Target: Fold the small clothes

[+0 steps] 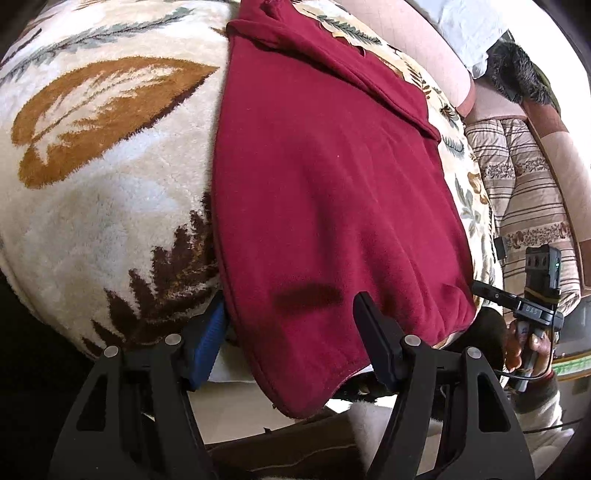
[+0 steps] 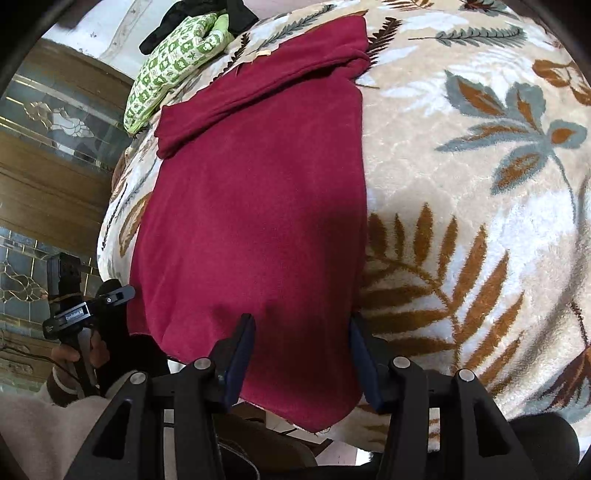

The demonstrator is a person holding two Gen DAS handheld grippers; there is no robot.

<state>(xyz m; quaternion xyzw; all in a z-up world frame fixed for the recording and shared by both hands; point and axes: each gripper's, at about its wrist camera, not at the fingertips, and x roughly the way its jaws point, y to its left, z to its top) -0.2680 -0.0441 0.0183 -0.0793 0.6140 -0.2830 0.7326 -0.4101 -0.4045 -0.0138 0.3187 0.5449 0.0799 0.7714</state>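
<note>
A maroon fleece garment (image 1: 332, 184) lies flat on a cream leaf-patterned blanket (image 1: 110, 184), its far end folded over in a band. The near hem hangs off the blanket's edge. My left gripper (image 1: 291, 299) stands open at the hem's left corner, the blue pad beside the cloth edge and the other finger resting on top. In the right wrist view the same garment (image 2: 258, 203) runs away from me, and my right gripper (image 2: 301, 317) is open astride the hem's right corner; its pads do not press the cloth. Each view shows the other gripper (image 1: 535, 306) (image 2: 85, 306) in a hand.
A green patterned cloth (image 2: 170, 62) and a black garment (image 2: 207, 14) lie at the blanket's far corner. A wooden cabinet with glass panels (image 2: 55, 147) stands beyond. Striped bedding (image 1: 524, 184) and a dark furry item (image 1: 517, 70) sit to the right. The blanket (image 2: 480, 184) stretches wide.
</note>
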